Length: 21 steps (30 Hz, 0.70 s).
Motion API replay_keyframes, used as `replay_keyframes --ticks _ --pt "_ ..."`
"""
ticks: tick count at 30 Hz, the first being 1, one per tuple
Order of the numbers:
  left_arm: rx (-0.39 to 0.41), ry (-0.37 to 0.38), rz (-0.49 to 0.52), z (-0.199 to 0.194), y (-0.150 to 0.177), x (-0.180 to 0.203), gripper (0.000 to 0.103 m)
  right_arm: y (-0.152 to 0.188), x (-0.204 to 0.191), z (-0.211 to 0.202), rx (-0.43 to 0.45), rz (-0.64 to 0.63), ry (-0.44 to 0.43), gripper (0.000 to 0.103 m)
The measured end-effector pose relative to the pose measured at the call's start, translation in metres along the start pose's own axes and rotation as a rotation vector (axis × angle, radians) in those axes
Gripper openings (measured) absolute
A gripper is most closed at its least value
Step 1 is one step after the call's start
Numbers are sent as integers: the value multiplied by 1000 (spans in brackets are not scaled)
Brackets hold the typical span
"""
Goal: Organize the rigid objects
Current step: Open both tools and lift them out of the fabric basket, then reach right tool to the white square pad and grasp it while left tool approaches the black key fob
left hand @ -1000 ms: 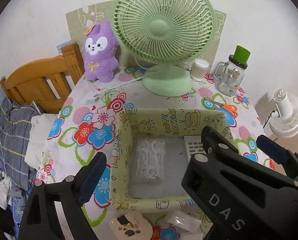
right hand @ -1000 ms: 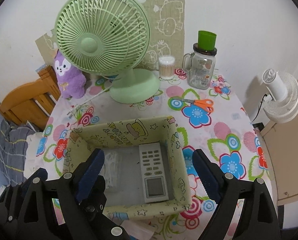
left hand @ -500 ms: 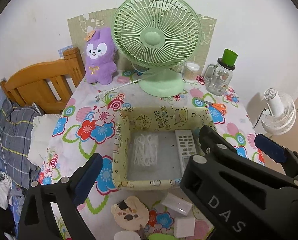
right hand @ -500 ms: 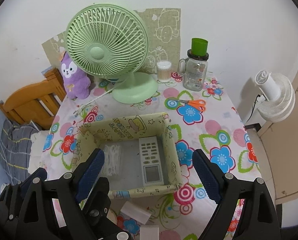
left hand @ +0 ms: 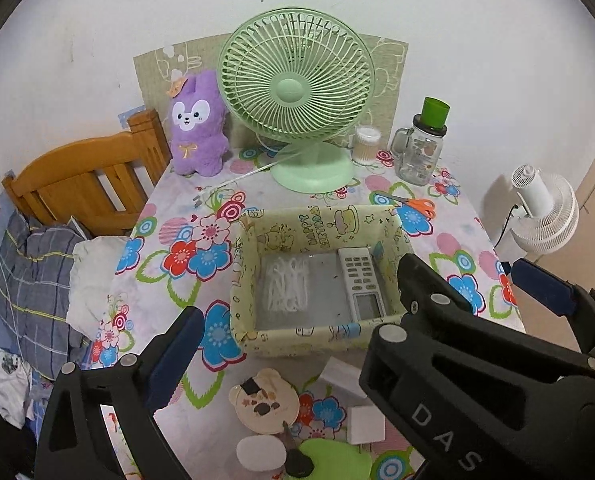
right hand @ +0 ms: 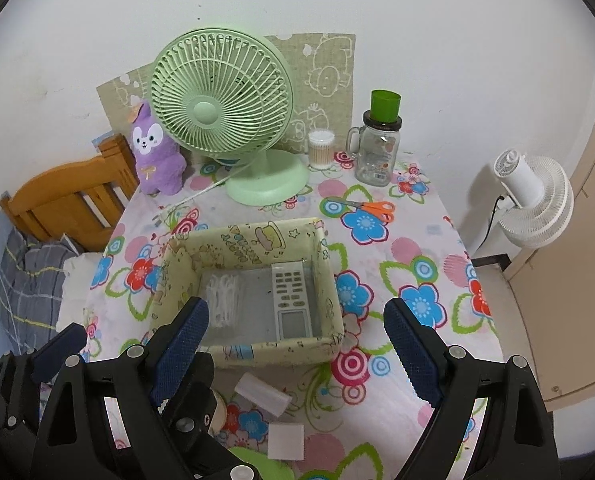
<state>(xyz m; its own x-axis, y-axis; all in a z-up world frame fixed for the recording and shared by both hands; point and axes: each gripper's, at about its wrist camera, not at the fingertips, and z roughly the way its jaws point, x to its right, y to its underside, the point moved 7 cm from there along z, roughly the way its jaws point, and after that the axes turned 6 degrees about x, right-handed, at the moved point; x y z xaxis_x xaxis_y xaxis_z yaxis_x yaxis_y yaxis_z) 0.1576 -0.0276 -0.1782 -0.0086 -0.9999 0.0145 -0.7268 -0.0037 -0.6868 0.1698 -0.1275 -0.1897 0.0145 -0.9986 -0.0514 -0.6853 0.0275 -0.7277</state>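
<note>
Remote (right hand: pixel 291 300) in box (right hand: pixel 253 350), beyond tongs (right hand: pixel 297 352)

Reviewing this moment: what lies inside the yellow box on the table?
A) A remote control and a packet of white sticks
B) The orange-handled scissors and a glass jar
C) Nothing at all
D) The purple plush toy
A: inside the yellow box, a remote control lies along its right side and a clear packet of white sticks on its left.

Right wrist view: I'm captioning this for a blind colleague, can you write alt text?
An open right gripper hovers over a yellow fabric box holding a remote control and white swabs, on a floral tablecloth. Behind stands a green fan.
</note>
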Motion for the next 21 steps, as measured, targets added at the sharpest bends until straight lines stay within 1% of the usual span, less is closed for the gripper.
replay_keyframes --ticks 6,11,17,21 --pt "2 -9 6 -12 8 -2 99 9 -5 -13 8 -31 -16 91" --pt "6 -21 33 -19 18 -2 99 19 -8 -19 1 -55 -34 91" --pt "7 19 48 -21 32 4 99 34 -7 -25 2 -69 -51 91" --pt "-19 37 44 -17 47 7 99 46 -6 -23 -12 -82 -56 91"
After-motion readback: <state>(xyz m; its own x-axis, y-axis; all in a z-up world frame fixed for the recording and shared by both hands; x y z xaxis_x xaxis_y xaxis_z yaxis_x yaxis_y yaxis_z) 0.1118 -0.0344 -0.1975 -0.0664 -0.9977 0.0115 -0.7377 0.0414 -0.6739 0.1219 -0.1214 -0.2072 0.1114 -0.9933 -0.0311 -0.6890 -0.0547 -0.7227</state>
